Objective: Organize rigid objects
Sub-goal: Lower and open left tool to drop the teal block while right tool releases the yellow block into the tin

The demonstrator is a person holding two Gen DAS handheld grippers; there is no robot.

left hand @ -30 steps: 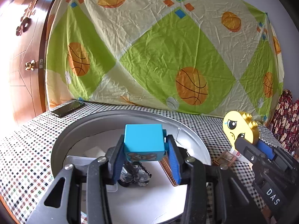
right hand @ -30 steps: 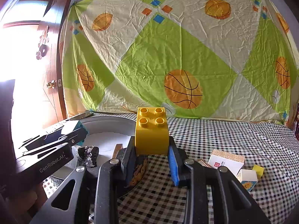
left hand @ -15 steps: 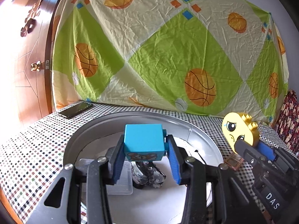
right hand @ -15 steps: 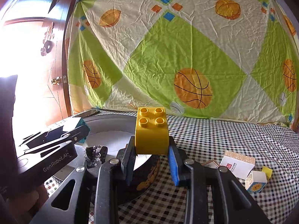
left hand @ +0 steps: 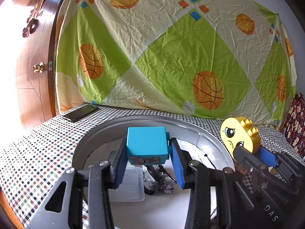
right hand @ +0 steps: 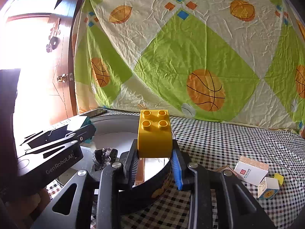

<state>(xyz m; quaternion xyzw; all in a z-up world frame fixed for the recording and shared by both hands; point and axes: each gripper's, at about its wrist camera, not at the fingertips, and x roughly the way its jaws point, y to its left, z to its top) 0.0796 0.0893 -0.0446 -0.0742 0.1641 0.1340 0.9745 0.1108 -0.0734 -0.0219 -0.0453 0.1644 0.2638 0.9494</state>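
Note:
My left gripper (left hand: 147,159) is shut on a blue cube (left hand: 146,143) with a picture on its front, held above the round metal tin (left hand: 215,143). My right gripper (right hand: 155,157) is shut on a yellow studded brick (right hand: 154,133), held over the tin's right rim (right hand: 164,167). That brick shows in the left wrist view (left hand: 239,135) with a crying face on its side. The left gripper and blue cube show at the left of the right wrist view (right hand: 85,124). Inside the tin lie a clear plastic box (left hand: 131,185) and a dark crumpled object (left hand: 160,177).
A phone (left hand: 80,112) lies on the checkered tablecloth (left hand: 43,148) at the back left. A white box (right hand: 251,169), a small cube (right hand: 267,188) and a small yellow piece (right hand: 278,177) lie right of the tin. A patterned sheet hangs behind; a wooden door stands left.
Both grippers have lifted and drawn back a little with their blocks still held. The tin and its contents sit lower and farther in both views.

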